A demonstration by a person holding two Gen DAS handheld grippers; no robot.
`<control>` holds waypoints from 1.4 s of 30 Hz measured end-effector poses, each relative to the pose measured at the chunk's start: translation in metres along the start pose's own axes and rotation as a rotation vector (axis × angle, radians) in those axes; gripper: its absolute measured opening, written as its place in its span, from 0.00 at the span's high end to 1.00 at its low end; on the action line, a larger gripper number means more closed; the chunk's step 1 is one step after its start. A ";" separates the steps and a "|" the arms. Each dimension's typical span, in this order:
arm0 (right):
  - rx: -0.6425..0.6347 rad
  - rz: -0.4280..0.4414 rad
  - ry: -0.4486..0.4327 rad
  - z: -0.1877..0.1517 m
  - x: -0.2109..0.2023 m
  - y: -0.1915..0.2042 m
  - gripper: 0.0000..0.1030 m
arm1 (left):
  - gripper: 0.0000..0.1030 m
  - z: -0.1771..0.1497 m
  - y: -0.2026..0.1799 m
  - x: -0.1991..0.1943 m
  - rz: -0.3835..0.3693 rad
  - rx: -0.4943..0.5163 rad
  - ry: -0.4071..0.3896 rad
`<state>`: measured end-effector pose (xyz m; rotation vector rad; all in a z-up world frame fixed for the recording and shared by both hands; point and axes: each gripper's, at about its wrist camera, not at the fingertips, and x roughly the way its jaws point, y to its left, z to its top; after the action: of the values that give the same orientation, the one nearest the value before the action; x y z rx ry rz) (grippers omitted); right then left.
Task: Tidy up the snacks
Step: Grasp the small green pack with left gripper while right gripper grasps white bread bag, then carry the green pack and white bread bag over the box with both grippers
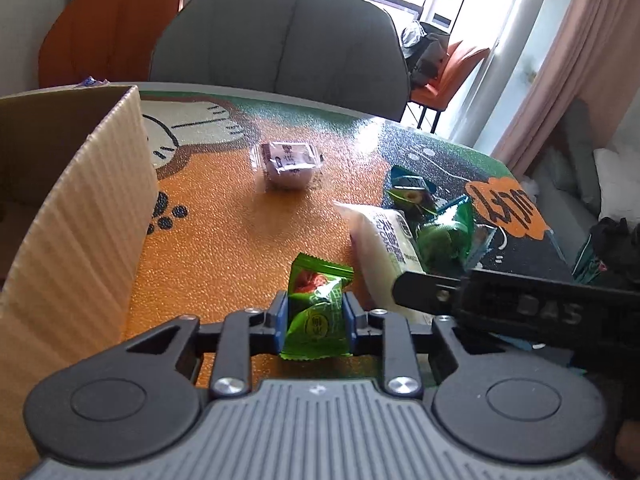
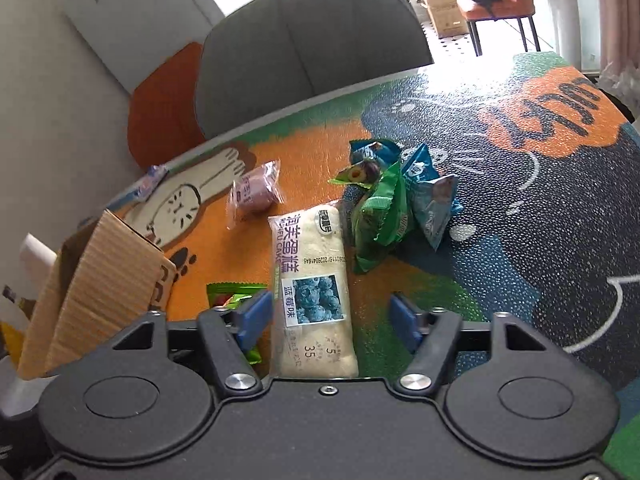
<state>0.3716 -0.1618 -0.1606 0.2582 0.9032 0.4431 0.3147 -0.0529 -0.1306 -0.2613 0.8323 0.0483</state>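
Observation:
My left gripper is shut on a green snack packet, held just above the orange table mat beside the cardboard box at the left. My right gripper is open, its blue pads on either side of a long white blueberry cake packet that lies on the mat. The same cake packet shows right of the left gripper. A purple round snack lies farther back, and shows in the right wrist view. A pile of green and blue packets lies beyond the cake.
A grey chair and an orange chair stand behind the table's far edge. The right gripper's black body crosses the left wrist view at the right. The box's wall stands left of the right gripper.

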 end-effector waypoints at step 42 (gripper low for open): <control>-0.114 0.215 -0.065 0.033 -0.058 0.149 0.75 | 0.68 0.059 0.116 -0.148 0.077 -0.120 -0.137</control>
<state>0.3277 -0.0593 -0.0411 0.2654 0.7868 0.6796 0.2409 0.0826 -0.0078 -0.3355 0.7040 0.1865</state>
